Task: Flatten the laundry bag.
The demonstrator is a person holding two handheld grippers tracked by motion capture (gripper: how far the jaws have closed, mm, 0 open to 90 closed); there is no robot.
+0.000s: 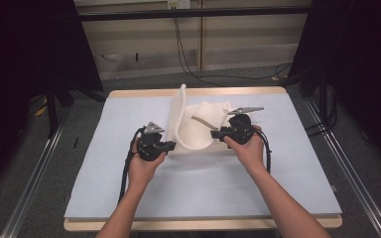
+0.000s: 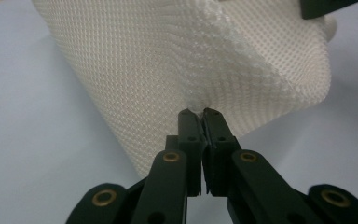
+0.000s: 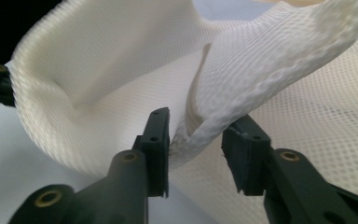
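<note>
A: Where is the mesh bag [image 1: 193, 126] sitting right now?

B: Near the middle of the pale blue surface [image 1: 129, 193], toward the far edge, between my two tools. One wall of it stands up in a tall curve; the rest lies flatter behind.

A: And your left hand-held gripper [image 1: 171, 145]?

B: Clenched on the mesh. In the left gripper view the jaws meet on a pinch of fabric [image 2: 196, 108], and the weave puckers right at the tips. I hold it there, I think, to anchor the near wall so the bag cannot slide while the other side is worked.

A: The right hand-held gripper [image 1: 215, 134]?

B: Released. In the right gripper view its jaws stand apart with a folded lip [image 3: 214, 126] of the mesh between them; one pad looks to brush the fabric, the other stands clear, so nothing is pinched.

A: Why straddle that lip?

B: My guess is I'm lining up a grip on the opposite edge, so both sides can be pulled to open or spread the bag.
</note>
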